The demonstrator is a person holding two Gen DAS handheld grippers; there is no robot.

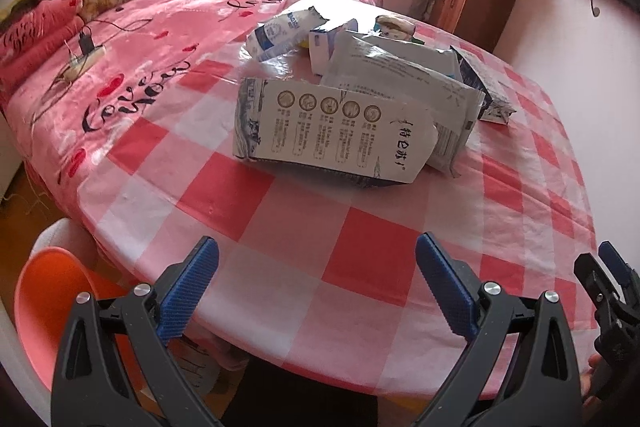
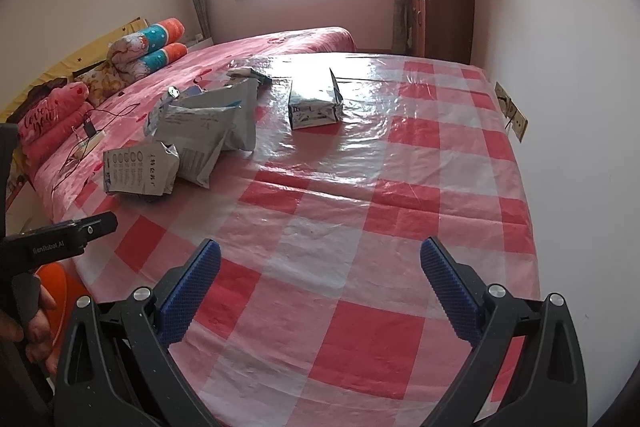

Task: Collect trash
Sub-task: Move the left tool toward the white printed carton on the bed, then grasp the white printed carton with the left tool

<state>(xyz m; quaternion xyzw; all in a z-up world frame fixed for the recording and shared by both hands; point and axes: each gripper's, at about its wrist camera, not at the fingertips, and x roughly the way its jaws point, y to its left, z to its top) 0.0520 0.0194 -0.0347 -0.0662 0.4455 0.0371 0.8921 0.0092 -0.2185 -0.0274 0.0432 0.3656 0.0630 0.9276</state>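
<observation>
Several torn cartons and bags lie in a heap on the red-and-white checked table (image 1: 360,247). The nearest is a flattened white milk carton (image 1: 332,131), with a grey-white bag (image 1: 400,75) behind it and a blue-white bag (image 1: 280,31) further back. In the right wrist view the same carton (image 2: 136,167) and bag (image 2: 208,131) lie at the left, and a separate small carton (image 2: 314,107) stands apart. My left gripper (image 1: 316,287) is open and empty, near the table's front edge. My right gripper (image 2: 320,291) is open and empty over the table.
An orange bin (image 1: 52,299) stands on the floor below the table's left front edge. A pink bed (image 1: 140,39) with pillows and a charger adjoins the table. A wooden cabinet (image 2: 440,11) stands at the back right. A wall socket (image 2: 512,111) sits by the table's right edge.
</observation>
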